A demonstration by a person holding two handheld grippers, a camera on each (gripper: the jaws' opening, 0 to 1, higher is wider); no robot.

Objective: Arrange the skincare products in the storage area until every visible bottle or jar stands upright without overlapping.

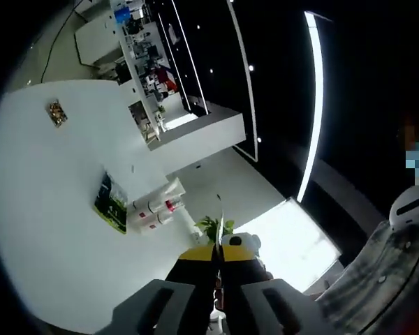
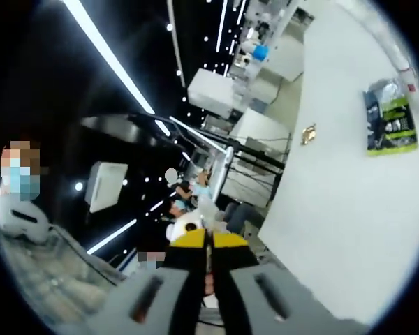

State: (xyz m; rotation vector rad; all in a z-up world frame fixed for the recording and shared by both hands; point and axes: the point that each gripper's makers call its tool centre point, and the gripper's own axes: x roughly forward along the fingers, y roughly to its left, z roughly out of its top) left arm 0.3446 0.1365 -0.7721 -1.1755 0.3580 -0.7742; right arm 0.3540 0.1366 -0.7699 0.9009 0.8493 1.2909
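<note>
A: What lies on the white table in the left gripper view?

B: A cluster of white bottles with red marks, lying on their sides and touching one another. I count about three, though they are small. Just beside them sits a green and black packet, and well apart, toward the far edge, a small brown item.

A: And the left gripper?

B: Held above the table's edge, yellow-tipped jaws pressed together with nothing between them. A green plant shows just behind the tips, and shelves of goods stand beyond the table.

A: The right gripper view?

B: The right gripper has its jaws pressed together too, holding nothing, pointing off the table toward a dark ceiling with light strips. The same packet and brown item lie on the table. One person stands at the left.
</note>
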